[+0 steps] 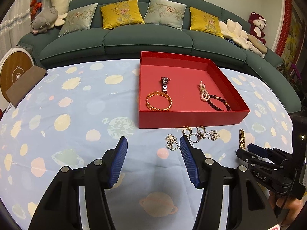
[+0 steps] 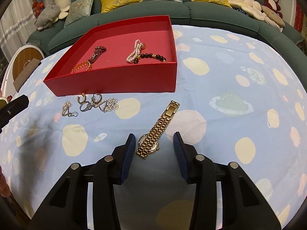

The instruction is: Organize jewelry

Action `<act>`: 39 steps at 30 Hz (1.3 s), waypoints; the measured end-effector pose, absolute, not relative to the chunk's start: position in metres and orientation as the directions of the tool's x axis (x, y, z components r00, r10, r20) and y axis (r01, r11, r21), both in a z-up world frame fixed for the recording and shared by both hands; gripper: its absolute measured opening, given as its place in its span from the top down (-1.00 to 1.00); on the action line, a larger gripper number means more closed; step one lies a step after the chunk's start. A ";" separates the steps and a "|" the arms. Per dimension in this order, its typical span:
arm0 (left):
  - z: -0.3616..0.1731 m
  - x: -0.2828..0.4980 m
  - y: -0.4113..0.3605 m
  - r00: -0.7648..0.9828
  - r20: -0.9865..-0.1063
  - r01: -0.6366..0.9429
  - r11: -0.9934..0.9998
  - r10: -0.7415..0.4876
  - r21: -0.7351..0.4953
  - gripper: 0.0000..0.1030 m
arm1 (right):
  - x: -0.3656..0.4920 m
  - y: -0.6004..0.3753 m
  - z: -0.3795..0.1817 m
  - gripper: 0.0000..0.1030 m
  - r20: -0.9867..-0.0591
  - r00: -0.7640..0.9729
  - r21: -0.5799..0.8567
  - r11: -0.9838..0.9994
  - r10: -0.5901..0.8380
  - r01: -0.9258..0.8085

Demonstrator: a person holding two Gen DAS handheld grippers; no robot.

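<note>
- Blue-padded, my right gripper (image 2: pixel 154 143) stood apart around the gold watch (image 2: pixel 156 132), whose face end lay between the pads without touching them; nothing was grasped.
- My left gripper (image 1: pixel 153 147) was released and empty, with one pad just beside a silver earring (image 1: pixel 171 141).
- More earrings and a ring (image 2: pixel 96 103) lay near the red box (image 2: pixel 115 85), which already held a bracelet (image 1: pixel 159 102) and beads (image 1: pixel 219 102).
- I judged it best to close across the watch case, not the loose band, then lift it slowly so the band would not swing.
</note>
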State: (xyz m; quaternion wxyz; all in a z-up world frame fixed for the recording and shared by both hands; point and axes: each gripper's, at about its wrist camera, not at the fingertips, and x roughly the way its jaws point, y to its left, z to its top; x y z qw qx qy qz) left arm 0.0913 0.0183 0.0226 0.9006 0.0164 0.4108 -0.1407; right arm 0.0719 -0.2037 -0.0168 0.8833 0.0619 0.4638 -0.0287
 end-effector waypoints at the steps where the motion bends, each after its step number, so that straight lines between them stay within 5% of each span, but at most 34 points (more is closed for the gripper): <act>1: 0.021 0.092 0.018 0.619 -0.748 0.269 0.959 -0.241 -0.087 -0.07 | 0.072 -0.203 -0.017 0.34 -0.822 0.569 0.072 0.992 -0.001 0.106; 4: 0.015 0.093 0.015 0.607 -0.758 0.273 0.958 -0.239 -0.083 -0.07 | 0.071 -0.203 -0.017 0.56 -0.821 0.571 0.051 0.992 -0.021 0.111; 22: -0.028 0.118 -0.022 0.544 -0.795 0.300 0.947 -0.268 -0.113 -0.07 | 0.060 -0.214 0.005 0.57 -0.790 0.612 0.147 0.982 0.043 0.120; 29: -0.039 0.120 -0.039 0.583 -0.786 0.337 0.941 -0.205 0.005 0.10 | 0.061 -0.216 0.007 0.57 -0.786 0.615 0.166 0.979 0.059 0.119; 33: -0.039 0.120 -0.038 0.590 -0.783 0.338 0.941 -0.199 0.015 0.56 | 0.061 -0.212 0.009 0.57 -0.782 0.619 0.172 0.979 0.069 0.109; 39: -0.037 0.116 -0.033 0.585 -0.782 0.347 0.938 -0.215 0.002 0.59 | 0.063 -0.208 0.010 0.57 -0.779 0.622 0.178 0.979 0.078 0.100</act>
